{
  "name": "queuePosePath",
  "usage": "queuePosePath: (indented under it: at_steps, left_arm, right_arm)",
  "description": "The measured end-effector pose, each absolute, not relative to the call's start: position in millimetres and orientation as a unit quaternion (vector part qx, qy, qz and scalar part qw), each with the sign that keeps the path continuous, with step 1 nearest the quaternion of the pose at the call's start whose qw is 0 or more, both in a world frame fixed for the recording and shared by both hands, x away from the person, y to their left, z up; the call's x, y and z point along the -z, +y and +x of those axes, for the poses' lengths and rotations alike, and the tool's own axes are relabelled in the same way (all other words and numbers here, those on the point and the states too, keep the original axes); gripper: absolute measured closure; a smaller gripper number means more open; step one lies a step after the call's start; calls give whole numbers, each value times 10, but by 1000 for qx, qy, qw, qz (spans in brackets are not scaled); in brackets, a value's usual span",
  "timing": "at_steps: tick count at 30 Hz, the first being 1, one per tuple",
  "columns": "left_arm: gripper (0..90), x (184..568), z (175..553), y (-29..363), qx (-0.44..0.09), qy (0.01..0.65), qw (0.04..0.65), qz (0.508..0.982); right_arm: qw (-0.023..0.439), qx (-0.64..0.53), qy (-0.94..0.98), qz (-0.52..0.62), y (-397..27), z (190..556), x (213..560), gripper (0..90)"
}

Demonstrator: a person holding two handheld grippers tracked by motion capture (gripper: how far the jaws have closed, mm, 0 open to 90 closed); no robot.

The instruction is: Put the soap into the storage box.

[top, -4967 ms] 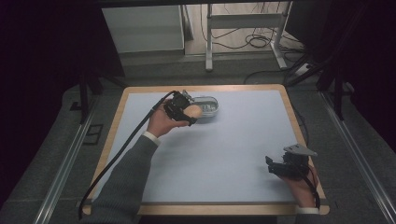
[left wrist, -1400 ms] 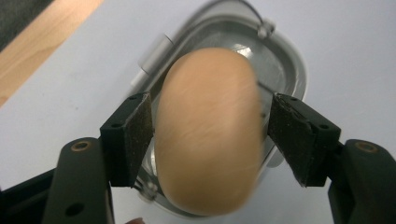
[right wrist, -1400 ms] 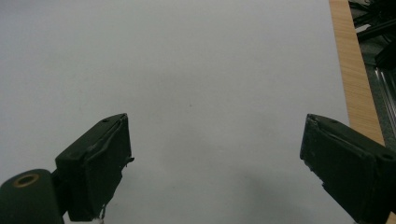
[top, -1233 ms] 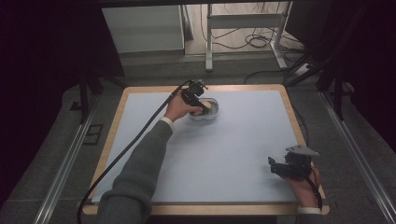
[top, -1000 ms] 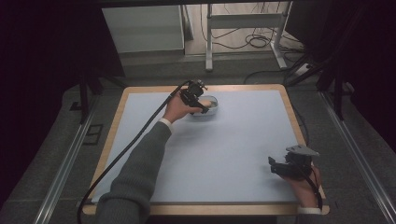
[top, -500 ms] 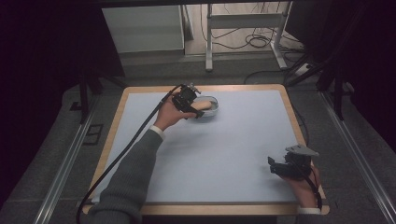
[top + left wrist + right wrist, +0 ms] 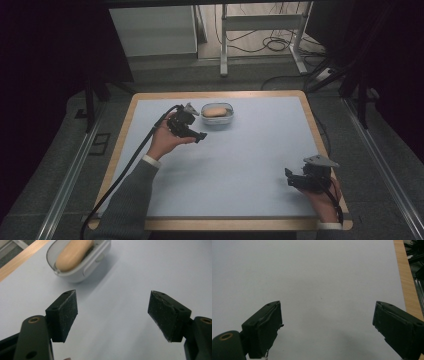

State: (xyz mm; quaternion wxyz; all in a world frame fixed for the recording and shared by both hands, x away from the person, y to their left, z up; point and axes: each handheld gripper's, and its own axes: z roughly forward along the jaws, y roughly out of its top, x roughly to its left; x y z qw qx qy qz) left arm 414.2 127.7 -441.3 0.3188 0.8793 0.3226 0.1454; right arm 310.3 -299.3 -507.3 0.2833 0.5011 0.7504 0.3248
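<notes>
Hovering above the pale blue table (image 7: 240, 165), the left gripper (image 7: 112, 312) is holding its jaws wide apart, gripping nothing. Just beyond its fingers (image 7: 62, 315), a bread roll (image 7: 73, 253) is lying inside a small grey dish (image 7: 85, 267). Well apart, the right gripper (image 7: 327, 327) is also spreading its fingers (image 7: 263, 327) open over bare table.

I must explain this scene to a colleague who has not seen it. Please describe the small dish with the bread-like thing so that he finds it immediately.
Start from the table with its pale blue top and wooden rim, and go to its far edge, slightly left of the middle. There, just beyond the left gripper, stands a small white oval dish. It holds one tan, elongated roll, the one warm-coloured item on the surface.
</notes>
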Motion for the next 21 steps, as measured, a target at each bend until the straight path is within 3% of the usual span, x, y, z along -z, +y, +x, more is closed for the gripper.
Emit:
queuePosePath:
  at_steps: [10,21]
  left_arm:
    - [234,4692,3665,1683,-142,350,344,860]
    - [228,4970,3394,1954,-130,380,353,845]
  right_arm:
    - [284,-322,754,497,-2969,3100,5077,88]
    - [284,-321,756,495,-2960,3095,5083,88]
